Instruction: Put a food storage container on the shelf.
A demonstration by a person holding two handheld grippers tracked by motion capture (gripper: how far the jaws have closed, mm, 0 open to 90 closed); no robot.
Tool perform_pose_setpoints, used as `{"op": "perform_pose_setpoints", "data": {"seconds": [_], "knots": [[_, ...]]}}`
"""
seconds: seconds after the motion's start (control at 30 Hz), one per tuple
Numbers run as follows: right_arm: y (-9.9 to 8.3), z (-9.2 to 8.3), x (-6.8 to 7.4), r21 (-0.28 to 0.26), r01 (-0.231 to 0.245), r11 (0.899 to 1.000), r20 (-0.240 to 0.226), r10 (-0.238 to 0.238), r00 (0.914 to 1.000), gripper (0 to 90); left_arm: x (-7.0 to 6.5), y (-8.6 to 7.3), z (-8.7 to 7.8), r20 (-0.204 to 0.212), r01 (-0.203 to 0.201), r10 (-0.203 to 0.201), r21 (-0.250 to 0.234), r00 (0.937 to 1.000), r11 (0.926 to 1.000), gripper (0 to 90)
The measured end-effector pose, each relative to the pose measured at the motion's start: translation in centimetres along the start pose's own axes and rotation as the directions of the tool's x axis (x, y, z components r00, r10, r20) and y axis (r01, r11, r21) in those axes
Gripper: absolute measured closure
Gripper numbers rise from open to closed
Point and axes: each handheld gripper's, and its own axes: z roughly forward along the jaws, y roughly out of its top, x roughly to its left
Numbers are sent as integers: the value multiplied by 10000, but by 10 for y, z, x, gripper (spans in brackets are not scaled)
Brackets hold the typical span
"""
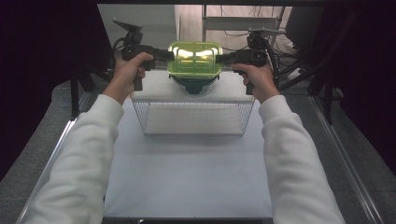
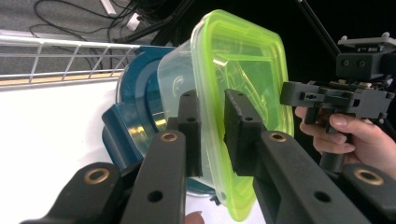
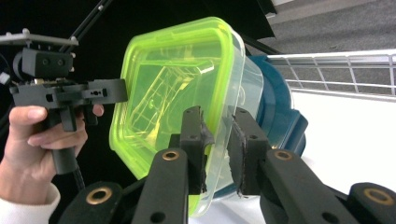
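A clear plastic box with a lime-green lid (image 1: 194, 58) hangs between both grippers beyond the wire basket. My left gripper (image 1: 170, 55) is shut on its left rim and my right gripper (image 1: 220, 58) on its right rim. In the left gripper view the jaws (image 2: 212, 126) clamp the lid's edge (image 2: 233, 70), with the right gripper (image 2: 292, 93) at the far side. In the right gripper view the jaws (image 3: 217, 135) pinch the rim of the box (image 3: 177, 79), and the left gripper (image 3: 119, 91) holds the opposite edge. A dark teal bowl (image 1: 194, 84) sits just under the box; I cannot tell if they touch.
A wire basket (image 1: 194, 100) stands on the white table (image 1: 187, 172) just in front of the teal bowl (image 2: 135, 112) (image 3: 280, 107). Its wire wall shows in both gripper views (image 2: 70, 60) (image 3: 350, 70). Dark stands and cables lie behind and at the sides.
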Motion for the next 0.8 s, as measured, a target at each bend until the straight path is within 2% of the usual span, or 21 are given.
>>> {"op": "perform_pose_setpoints", "data": {"seconds": [0.23,0.37,0.43,0.53,0.57,0.63,0.73,0.8], "knots": [[2,11,-9,-118,-436,9990,9,437,9990,698,13,3,7,227,379,-378,-46,9990,9993,729],[1,12,-12,-158,-634,9979,-190,631,9978,669,16,2,11,180,292,-291,-56,9994,9996,694],[0,12,-14,-199,-721,9972,-228,716,9972,622,16,2,13,37,225,-225,-98,9997,9997,631],[-1,13,-17,-261,-676,9974,58,677,9977,475,18,2,13,-253,281,-292,-425,9993,9987,453],[-1,12,-18,-417,-631,9971,127,637,9979,428,18,3,12,-362,218,-236,-510,9991,9985,388],[-2,9,-19,-892,-540,9945,15,543,9985,377,17,2,9,-418,42,-69,-634,9991,9980,324],[-4,3,-20,-1204,-331,9922,-269,301,9992,318,12,0,0,-601,-442,395,-785,9974,9959,274],[-6,-2,-17,-1282,103,9917,-110,-118,9999,294,7,-4,-7,-602,-823,770,-917,9952,9924,262]]}}
